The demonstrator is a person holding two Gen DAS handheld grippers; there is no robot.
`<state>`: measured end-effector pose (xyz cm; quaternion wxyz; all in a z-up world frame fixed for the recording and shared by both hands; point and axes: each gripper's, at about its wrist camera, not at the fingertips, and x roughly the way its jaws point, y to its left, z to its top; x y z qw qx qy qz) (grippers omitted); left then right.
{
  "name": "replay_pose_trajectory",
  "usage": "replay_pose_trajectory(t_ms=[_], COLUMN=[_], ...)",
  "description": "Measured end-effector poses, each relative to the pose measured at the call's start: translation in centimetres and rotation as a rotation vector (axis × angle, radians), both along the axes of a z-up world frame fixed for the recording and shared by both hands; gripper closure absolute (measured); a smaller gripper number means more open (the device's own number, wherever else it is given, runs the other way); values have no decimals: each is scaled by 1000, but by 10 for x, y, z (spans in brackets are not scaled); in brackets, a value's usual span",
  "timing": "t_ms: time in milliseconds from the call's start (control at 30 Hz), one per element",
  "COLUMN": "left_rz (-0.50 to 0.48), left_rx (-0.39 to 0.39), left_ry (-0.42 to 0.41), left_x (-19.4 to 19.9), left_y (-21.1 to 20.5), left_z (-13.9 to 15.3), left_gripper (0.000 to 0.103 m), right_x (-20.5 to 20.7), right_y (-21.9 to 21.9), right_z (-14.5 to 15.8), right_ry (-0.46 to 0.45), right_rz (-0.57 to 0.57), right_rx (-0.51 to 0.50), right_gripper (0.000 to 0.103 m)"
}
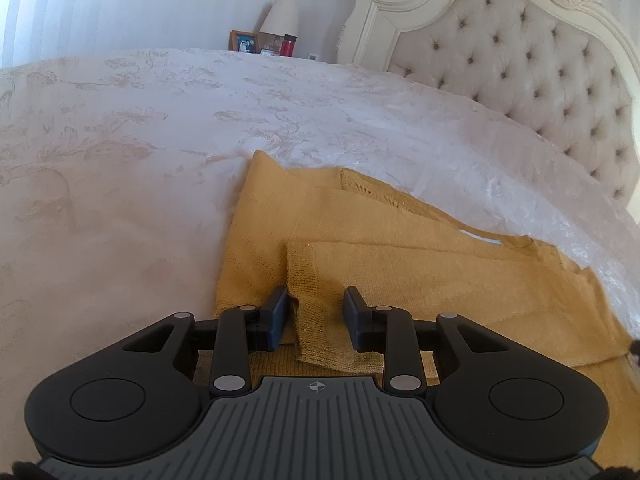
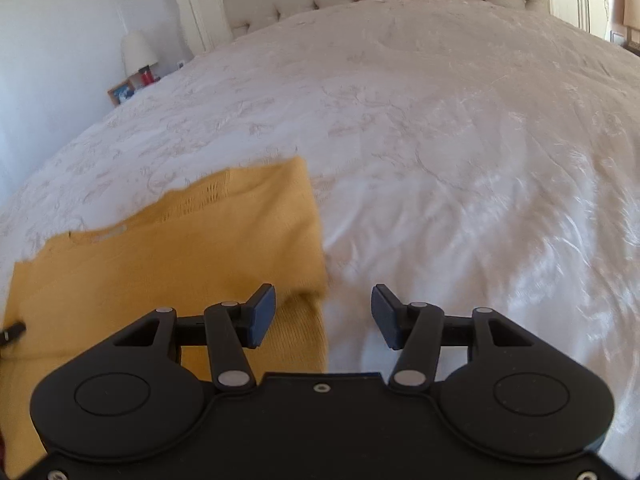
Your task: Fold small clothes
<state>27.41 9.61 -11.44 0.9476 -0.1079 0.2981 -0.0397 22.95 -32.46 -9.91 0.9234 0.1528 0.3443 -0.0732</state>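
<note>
A mustard-yellow knit garment point(image 1: 420, 272) lies partly folded on the white bedspread point(image 1: 140, 160). In the left wrist view a folded-over flap of it point(image 1: 316, 276) ends between the jaws of my left gripper point(image 1: 316, 314). Those jaws stand apart with the flap loose between them and the right pad clear of it. In the right wrist view the garment point(image 2: 180, 256) fills the lower left. My right gripper point(image 2: 324, 314) hangs open over its right edge, with its left finger point(image 2: 262, 312) above the knit, its right finger above bare bedspread point(image 2: 440, 160), and nothing held.
A tufted cream headboard point(image 1: 520, 64) with a carved frame runs along the far end of the bed. Beside it a nightstand holds a white lamp point(image 1: 280, 16), a photo frame point(image 1: 243, 42) and a red cup point(image 1: 287, 46). Wall and curtain stand at the left.
</note>
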Motion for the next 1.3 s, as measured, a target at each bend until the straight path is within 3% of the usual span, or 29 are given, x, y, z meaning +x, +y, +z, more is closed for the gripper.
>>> replay_pose_trajectory(t_ms=[267,367,433,633,733,833,933,1033,1133,1300], left_rz=[0,-1,-1,-10,-54,-101,-81,-29,-75,-138], left_rx=[18,17,12,3,54,132,173,172,171,218], left_ry=[-3,-3,-4,4,26,45,44,-32,-71,-28], left_x=[-1,-1,-1,-1,-3,-6,-10,-19,-15,12], left_y=[-2,-1,0,2,3,3,6,4,-13,-43], left_z=[-1,-1,-2,1,6,12,25,43,52,34], left_gripper=[73,73,73,73,73,72,71,63,60,59], right_x=[14,22,19,2,-8,-15,-11,7,31,79], right_y=[13,1,-11,0,-4,-3,7,25,52,78], right_z=[-8,-14,-18,-8,0,14,28,35,34,17], right_ry=[16,42,38,52,43,-26,-107,-147,-167,-140], right_rz=[34,-62,-75,-21,-44,-47,14,112,212,304], right_rx=[-90,-162,-106,-181,-180,-199,-175,-139,-147,-133], right_gripper=[43,45,44,43,41,40,39,39,39,39])
